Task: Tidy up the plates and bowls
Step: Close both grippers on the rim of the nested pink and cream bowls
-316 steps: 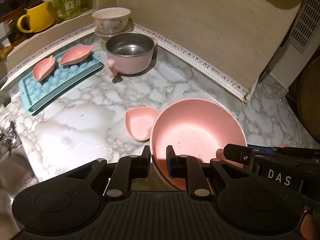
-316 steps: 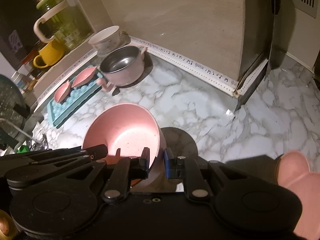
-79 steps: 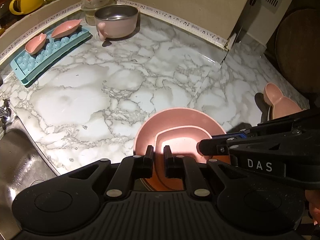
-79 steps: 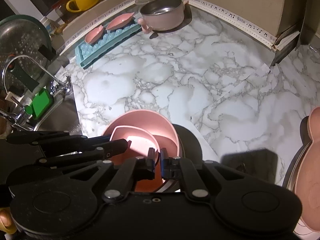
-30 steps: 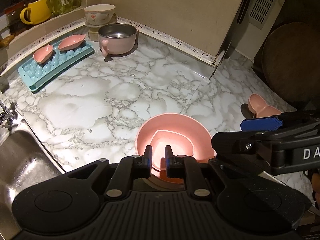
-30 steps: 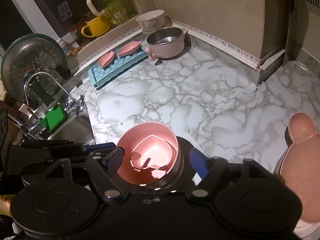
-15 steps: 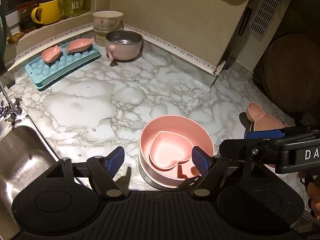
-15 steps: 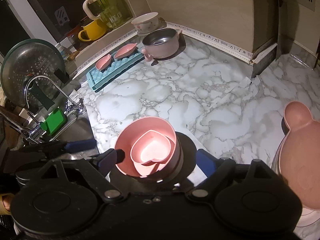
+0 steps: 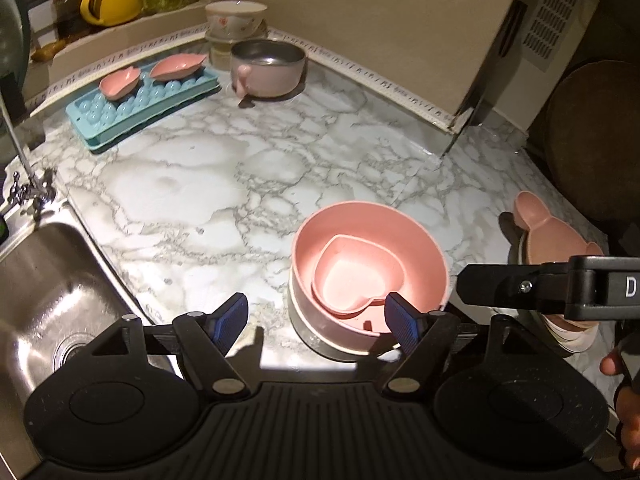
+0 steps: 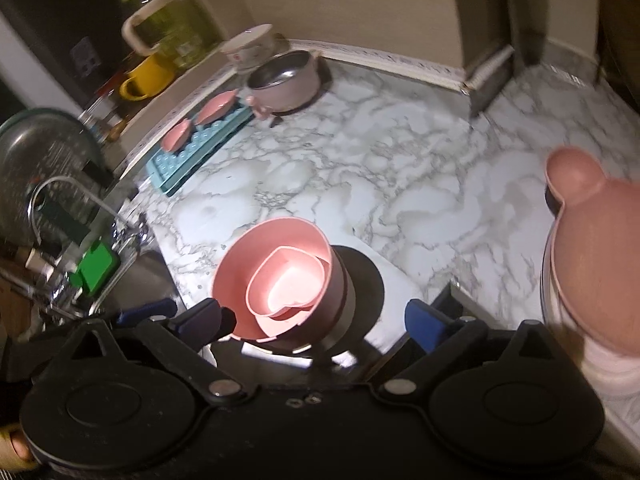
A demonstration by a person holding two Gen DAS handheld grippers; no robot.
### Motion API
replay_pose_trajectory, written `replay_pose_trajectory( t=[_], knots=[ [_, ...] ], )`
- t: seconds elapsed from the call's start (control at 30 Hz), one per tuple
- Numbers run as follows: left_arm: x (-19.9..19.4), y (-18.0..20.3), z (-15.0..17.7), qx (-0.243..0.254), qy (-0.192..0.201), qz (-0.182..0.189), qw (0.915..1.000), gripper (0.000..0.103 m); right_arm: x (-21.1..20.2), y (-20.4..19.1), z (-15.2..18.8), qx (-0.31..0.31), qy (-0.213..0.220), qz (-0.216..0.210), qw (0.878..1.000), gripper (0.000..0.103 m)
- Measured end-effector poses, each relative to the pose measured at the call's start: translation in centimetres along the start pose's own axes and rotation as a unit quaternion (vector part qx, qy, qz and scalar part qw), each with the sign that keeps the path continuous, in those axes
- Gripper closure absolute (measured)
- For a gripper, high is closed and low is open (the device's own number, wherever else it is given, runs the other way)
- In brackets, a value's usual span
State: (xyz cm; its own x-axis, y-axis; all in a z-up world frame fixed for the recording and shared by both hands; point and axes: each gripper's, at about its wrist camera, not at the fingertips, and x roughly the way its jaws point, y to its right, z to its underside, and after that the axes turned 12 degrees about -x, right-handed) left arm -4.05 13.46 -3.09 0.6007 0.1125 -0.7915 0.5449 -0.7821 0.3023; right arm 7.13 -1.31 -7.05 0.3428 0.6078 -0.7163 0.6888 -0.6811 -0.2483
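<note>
Bowl [image 9: 370,240] with a heart dish [image 9: 356,276] inside is set near the desk [image 9: 192,184] edge, beside the sink [image 9: 48,280]. Both tongs [image 9: 316,318] [image 10: 320,316] are held wide apart, empty.

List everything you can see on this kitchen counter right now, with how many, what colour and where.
round bowl: 1, pink, near counter edge, on a stack
heart dish: 1, pink, inside the round bowl
bear-ear plate: 1, pink, on a stack at right
leaf dishes: 2, pink, on the tray
tray: 1, blue, back left
handled pot: 1, pink and steel, back corner
floral bowl: 1, white, behind the pot
mug: 1, yellow, ledge
sink: 1, steel, left
left gripper: fingers open, empty
right gripper: fingers open, empty
</note>
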Motion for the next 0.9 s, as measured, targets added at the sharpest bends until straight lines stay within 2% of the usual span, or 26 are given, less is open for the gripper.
replay_pose_trajectory(
  t=[0.23,0.47,0.53,0.6,0.9],
  knots=[
    [1.7,-0.5,-0.3,-0.015,-0.01,-0.009,0.9998,0.028,1.5,0.6,0.3,0.036,0.003,0.026,0.999,0.006],
    [3.7,-0.8,-0.7,-0.029,-0.016,-0.023,0.9992,0.028,4.0,1.1,0.0,0.057,-0.008,0.04,0.998,0.013],
    [4.1,-0.8,-0.7,-0.031,-0.018,-0.027,0.999,0.028,4.6,1.1,0.0,0.058,-0.011,0.044,0.997,0.016],
    [4.5,-0.8,-0.7,-0.035,-0.02,-0.028,0.9988,0.028,5.2,1.2,-0.1,0.058,-0.016,0.046,0.997,0.024],
    [6.0,-1.4,-1.0,-0.058,-0.029,-0.038,0.9972,0.028,7.0,1.1,-0.2,0.06,-0.03,0.05,0.996,0.035]
  ],
)
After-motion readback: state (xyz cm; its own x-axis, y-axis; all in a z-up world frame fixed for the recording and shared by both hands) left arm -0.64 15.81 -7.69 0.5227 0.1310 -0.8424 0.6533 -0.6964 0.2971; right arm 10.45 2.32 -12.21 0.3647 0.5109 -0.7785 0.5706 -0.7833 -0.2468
